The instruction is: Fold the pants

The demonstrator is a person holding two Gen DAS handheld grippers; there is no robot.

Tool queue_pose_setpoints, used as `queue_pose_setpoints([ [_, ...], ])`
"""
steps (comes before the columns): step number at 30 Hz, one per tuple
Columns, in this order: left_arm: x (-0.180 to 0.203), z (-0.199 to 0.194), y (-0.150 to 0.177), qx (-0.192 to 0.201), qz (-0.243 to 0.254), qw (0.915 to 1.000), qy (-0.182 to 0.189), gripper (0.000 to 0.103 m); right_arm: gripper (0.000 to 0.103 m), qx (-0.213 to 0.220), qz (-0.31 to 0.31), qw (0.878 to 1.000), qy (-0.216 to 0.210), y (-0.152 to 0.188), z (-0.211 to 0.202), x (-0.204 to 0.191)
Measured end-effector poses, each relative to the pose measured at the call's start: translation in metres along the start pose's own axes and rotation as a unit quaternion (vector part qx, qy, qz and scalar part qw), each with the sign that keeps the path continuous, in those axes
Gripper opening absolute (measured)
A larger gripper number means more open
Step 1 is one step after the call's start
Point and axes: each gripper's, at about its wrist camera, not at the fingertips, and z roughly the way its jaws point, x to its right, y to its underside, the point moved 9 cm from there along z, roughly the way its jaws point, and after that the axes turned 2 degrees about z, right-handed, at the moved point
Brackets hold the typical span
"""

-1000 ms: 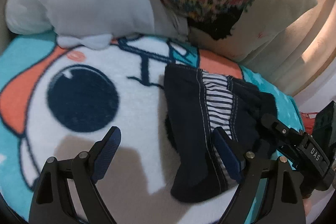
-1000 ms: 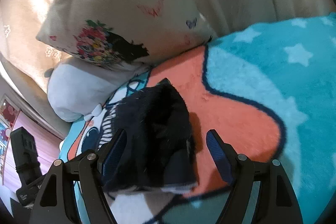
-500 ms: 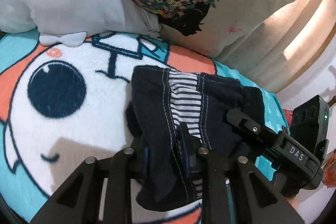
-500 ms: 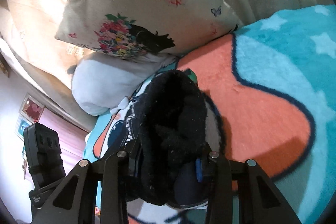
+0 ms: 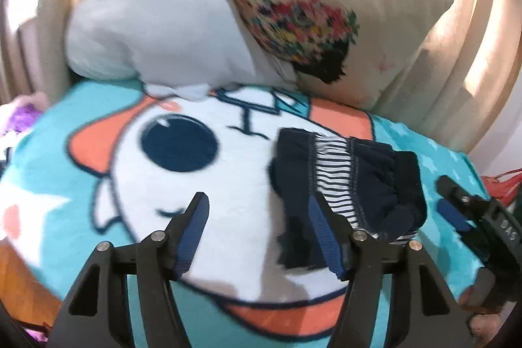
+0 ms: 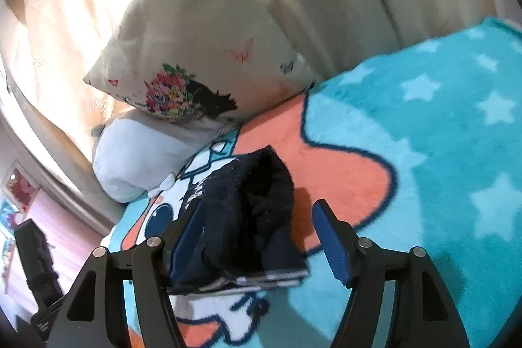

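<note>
Striped panel of pants (image 5: 336,175) only in left view

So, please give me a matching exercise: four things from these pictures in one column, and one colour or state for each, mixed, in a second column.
Things:
1. pants
2. flowered pillow
3. blanket
4. left tongs

Descriptions:
A. turquoise with pale stars
B. open, holding nothing
C. dark navy with a striped panel, folded into a small bundle
D. cream, leaning on the headboard

Pairs: 1-C, 2-D, 3-A, 4-B
</note>
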Motion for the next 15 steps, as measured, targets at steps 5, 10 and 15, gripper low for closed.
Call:
queue_pose_setpoints([
  [5, -0.008, -0.028, -0.003, 0.045, 0.014, 0.998, -0.043, 0.08, 0.076, 0.026, -0.034, 0.999, 0.027, 0.006, -0.024, -0.013],
  [10, -0.006, -0.048, -0.004, 0.066, 0.023, 0.9965, -0.047, 0.083, 0.077, 0.025, -0.068, 0.997, 0.041, 0.017, -0.028, -0.029],
  [15, -0.009, -0.054, 0.0, 0.06, 0.016, 0.9974, -0.037, 0.083, 0.077, 0.011, -0.085, 0.995, 0.046, 0.03, -0.023, -0.039],
])
